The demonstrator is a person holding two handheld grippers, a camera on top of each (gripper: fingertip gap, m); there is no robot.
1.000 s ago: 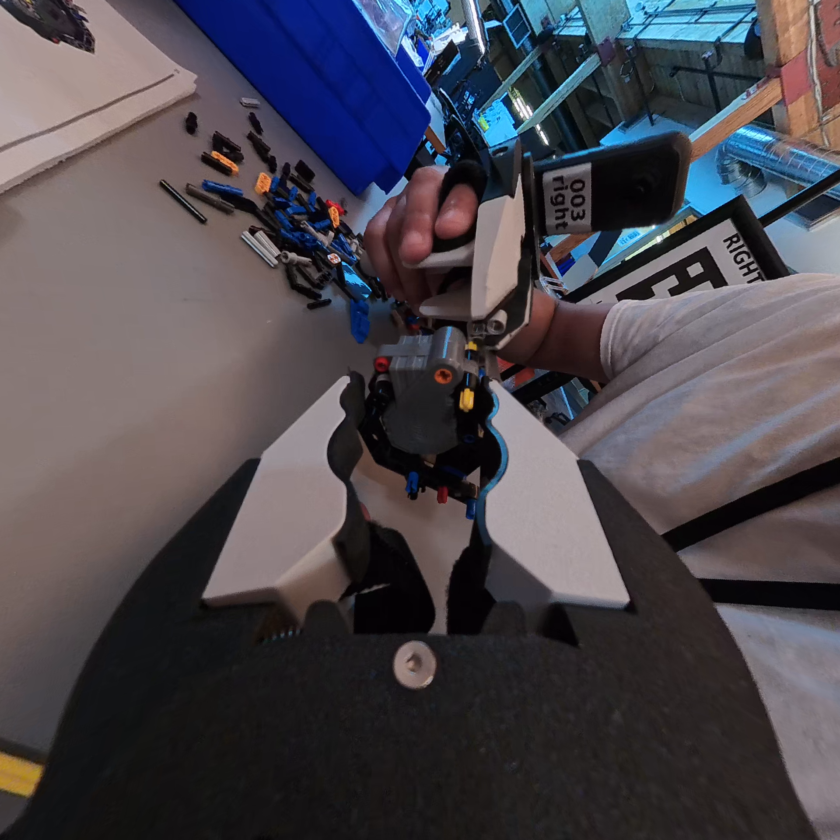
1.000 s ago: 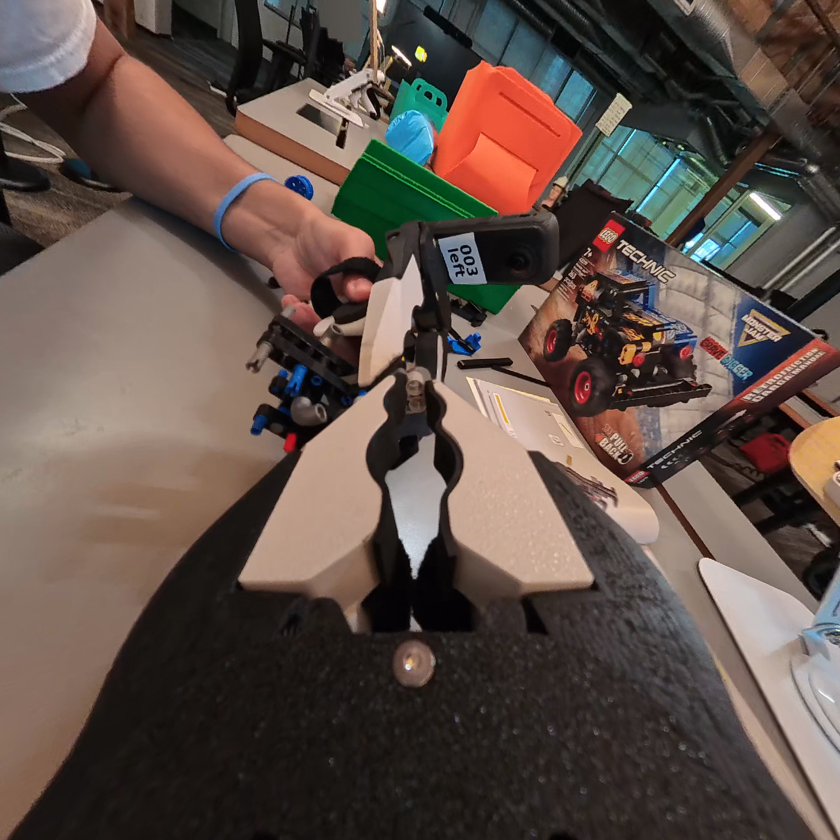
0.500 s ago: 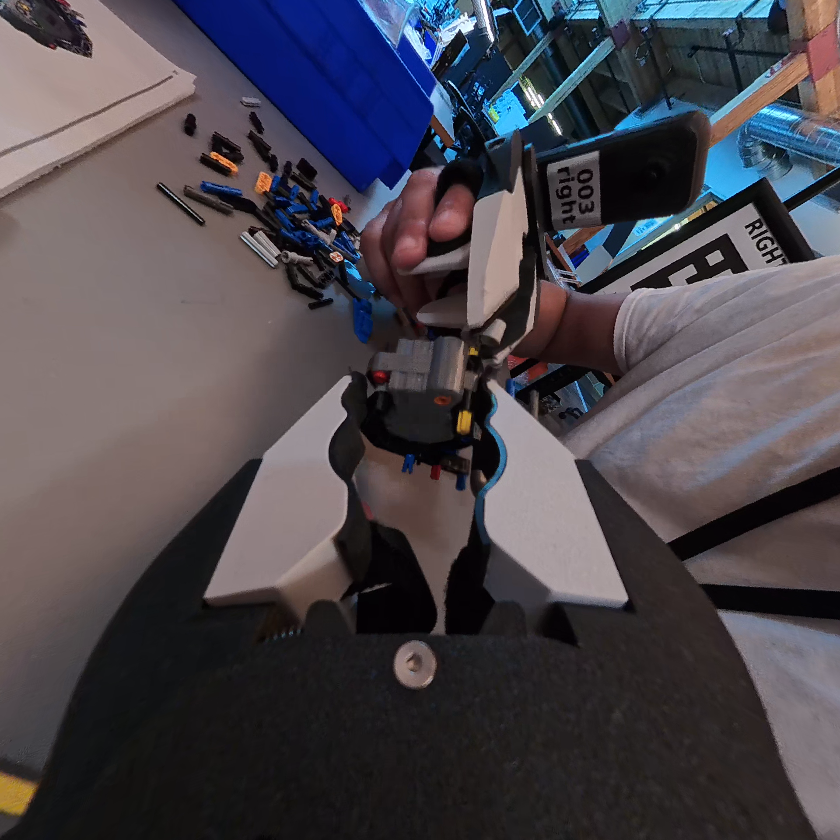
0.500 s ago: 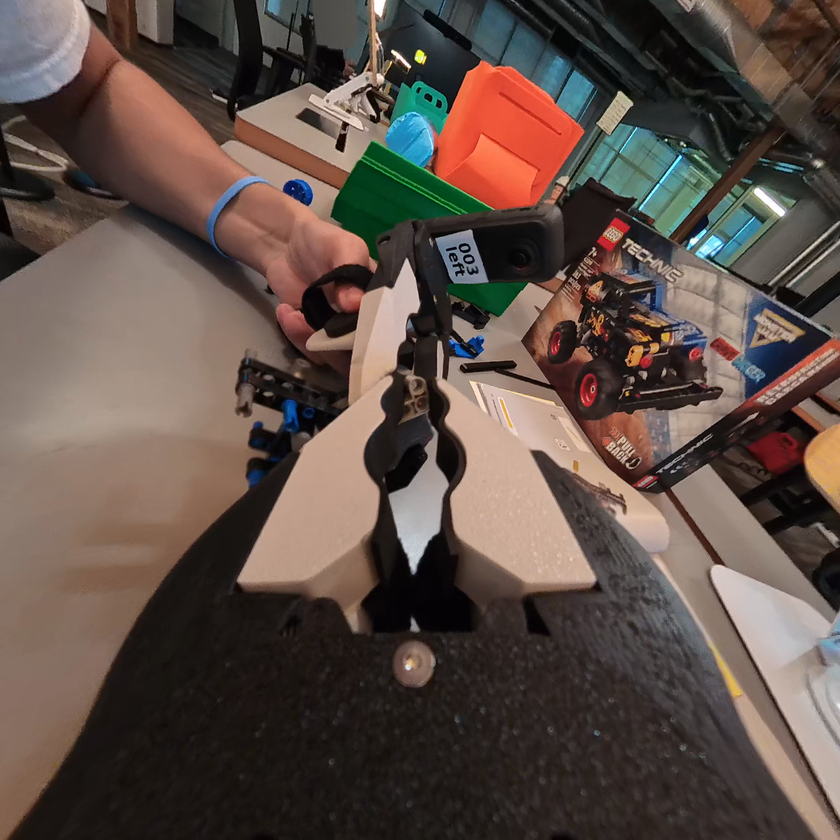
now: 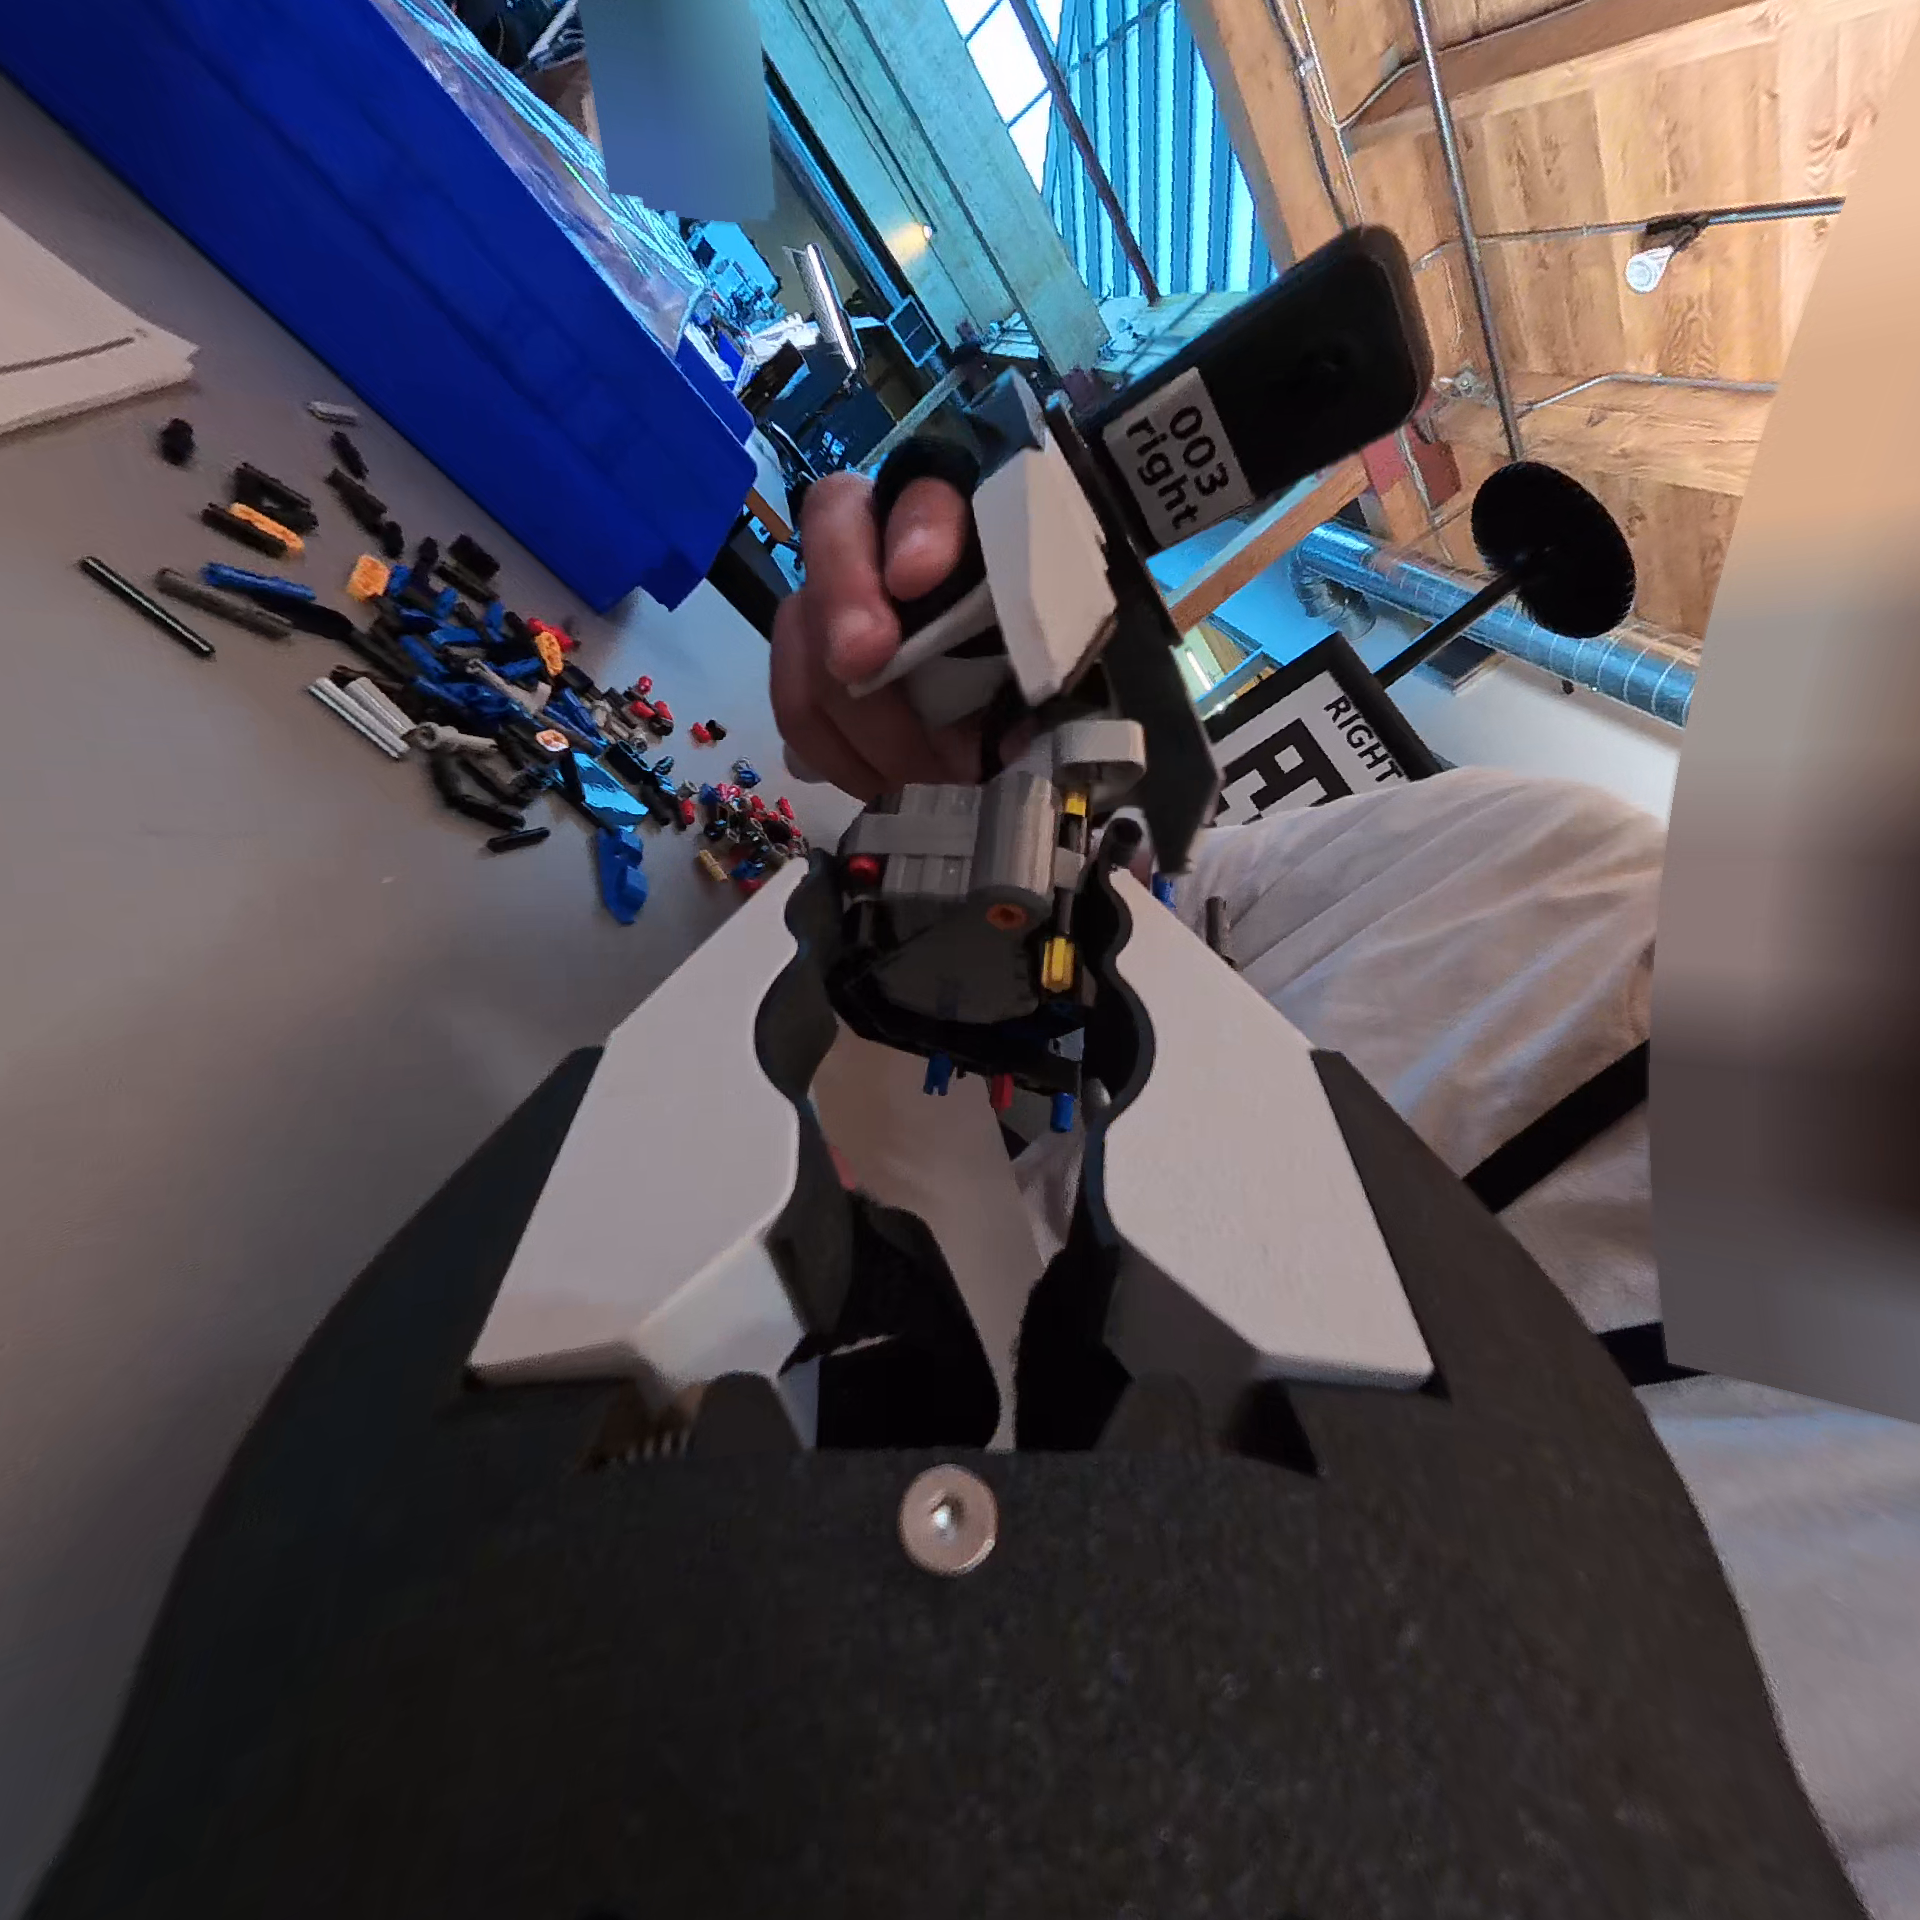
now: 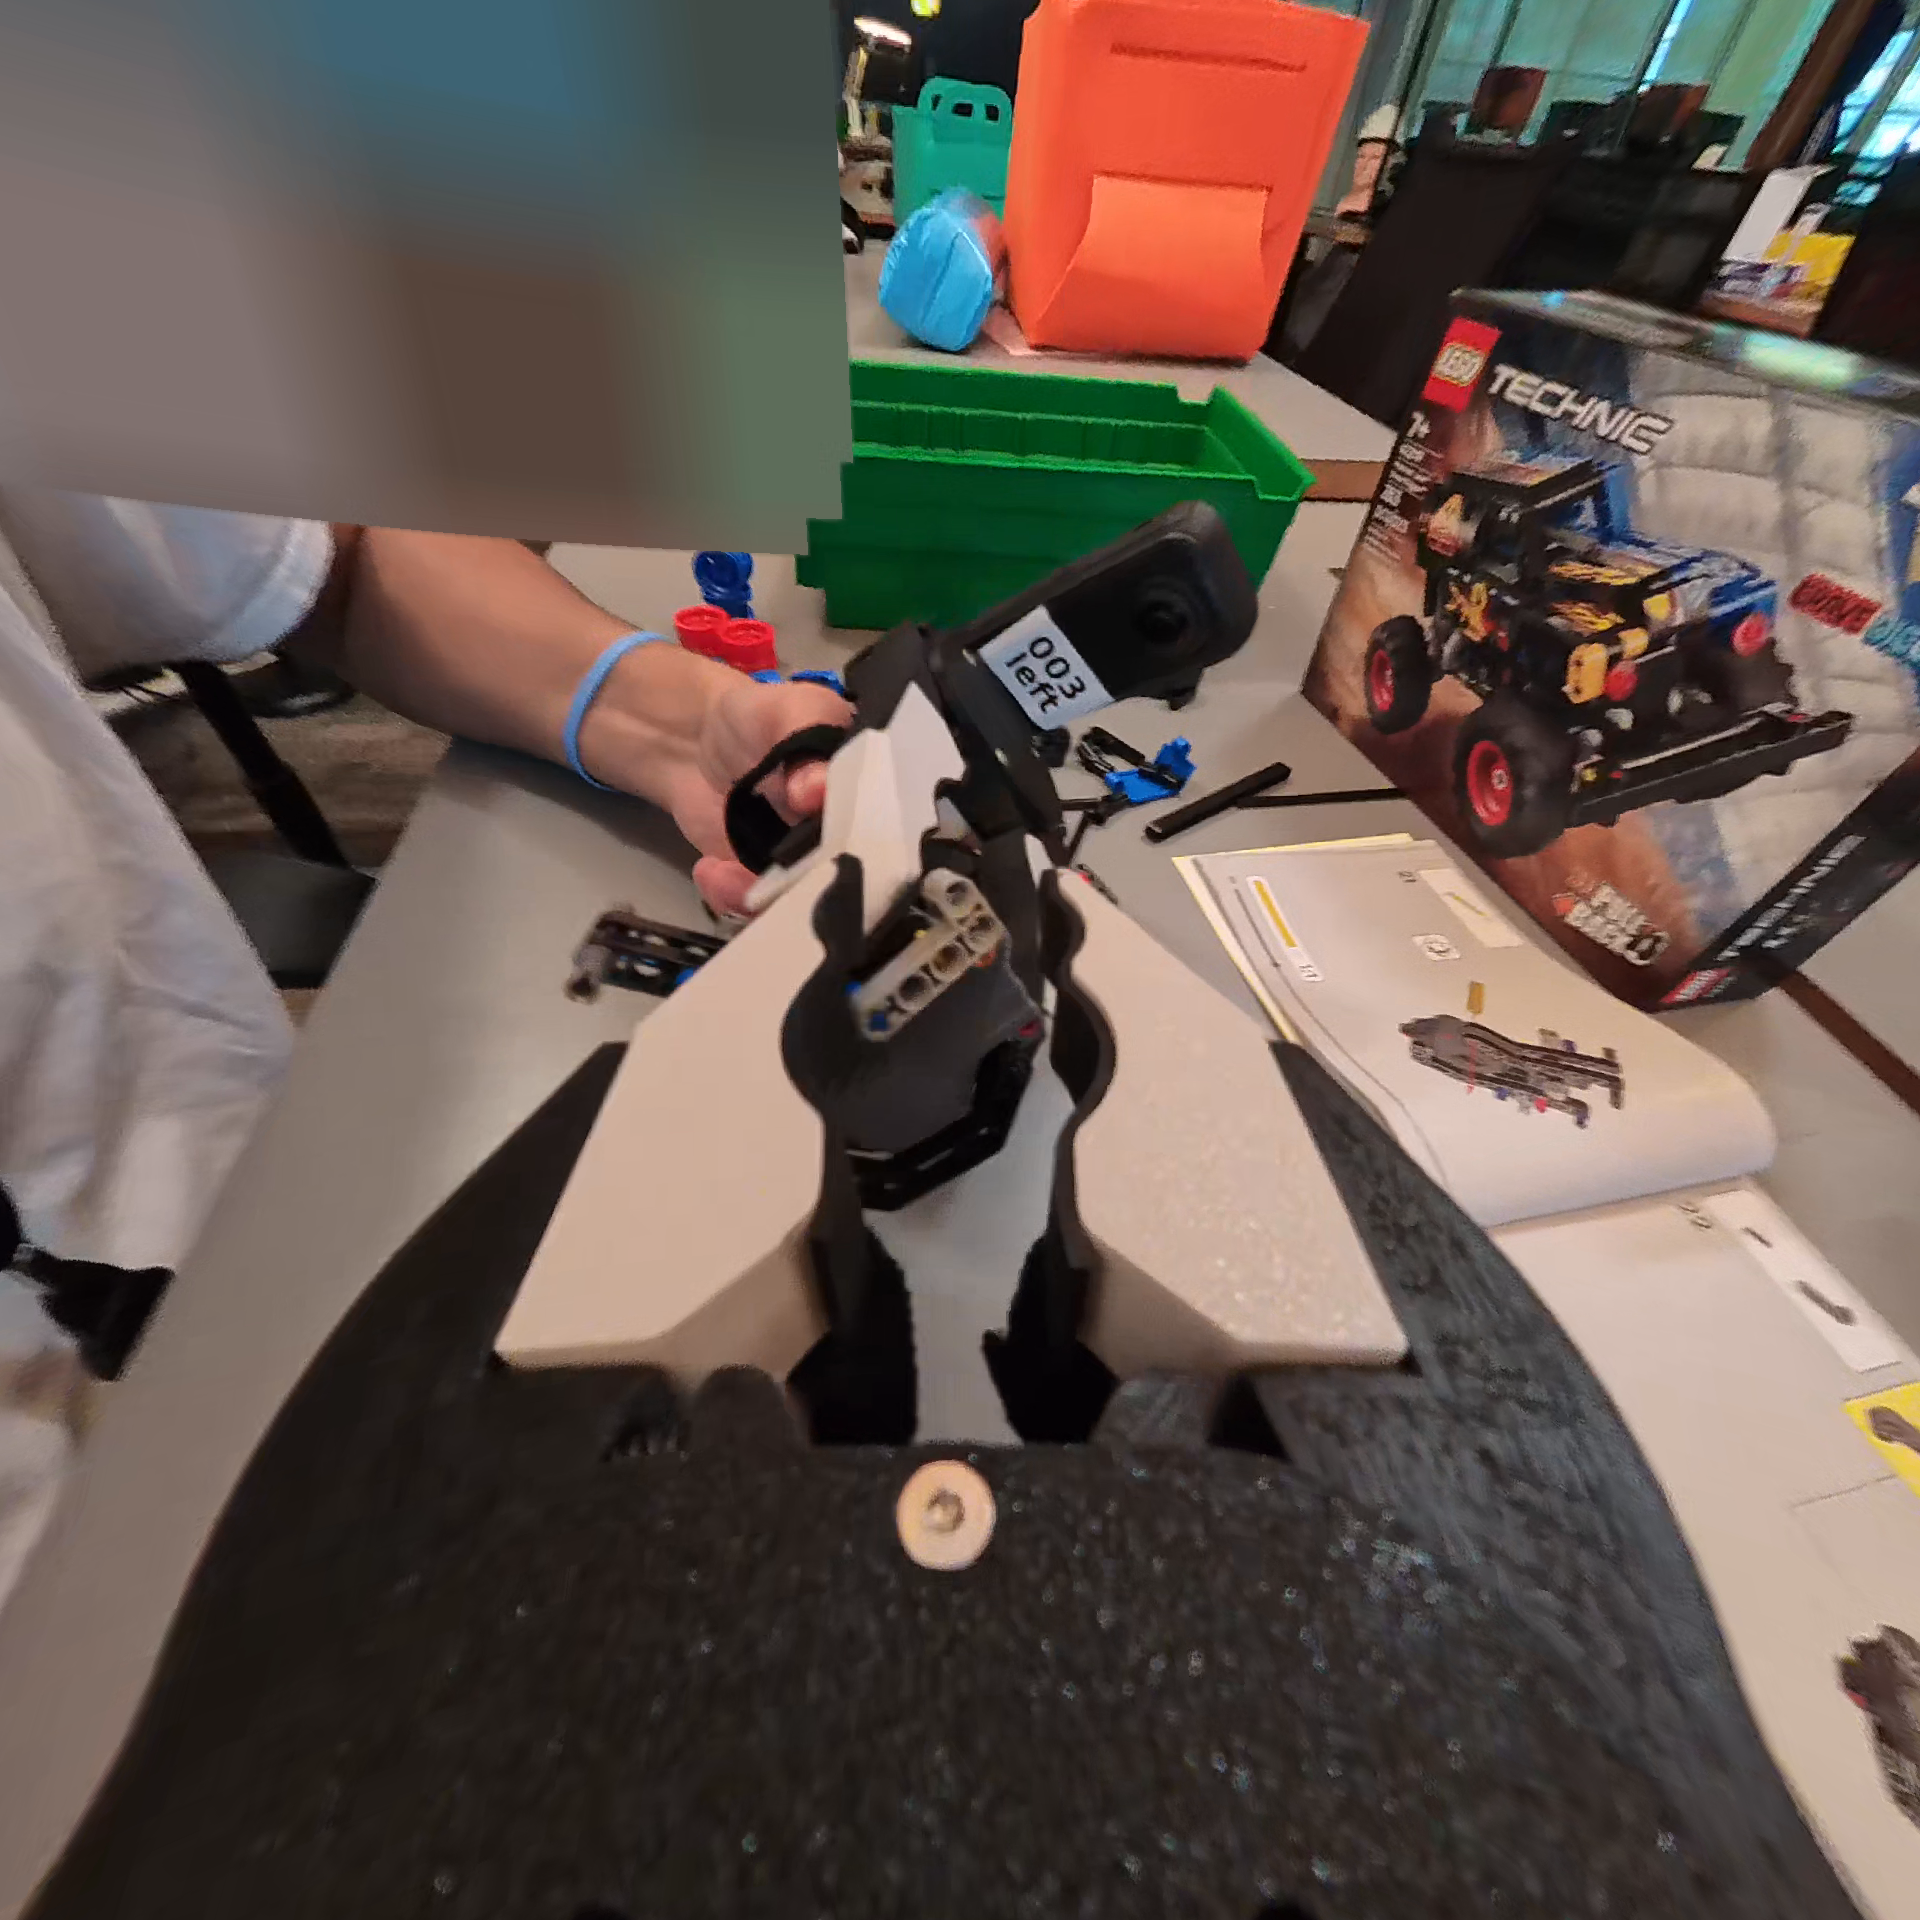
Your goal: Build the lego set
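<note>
My left gripper [image 5: 961, 894] is shut on the lego assembly [image 5: 956, 935], a grey motor block in a black frame with blue, red and yellow pins, held above the grey table [image 5: 260, 987]. My right gripper [image 6: 951, 883] stands with its jaws apart around the same assembly [image 6: 935, 1049]. A light grey holed beam [image 6: 930, 951] on top of the assembly lies between its fingers. I cannot see whether the pads press on it. The right gripper also shows in the left wrist view [image 5: 1101, 769], held by a hand above the assembly. The left gripper shows in the right wrist view [image 6: 935, 831].
A pile of loose pieces [image 5: 499, 686] lies beside a blue bin [image 5: 416, 260]. An open instruction booklet [image 6: 1455, 1018], the set's box [image 6: 1621, 623], a green bin [image 6: 1039, 488], red wheel hubs [image 6: 727, 629] and a black sub-assembly [image 6: 644, 951] are on the table. My left and right fingertips are right by each other.
My right gripper's jaws have gone from nearly shut to wide apart, and it has moved in over the assembly. The left gripper has tilted upward and still holds the assembly.
</note>
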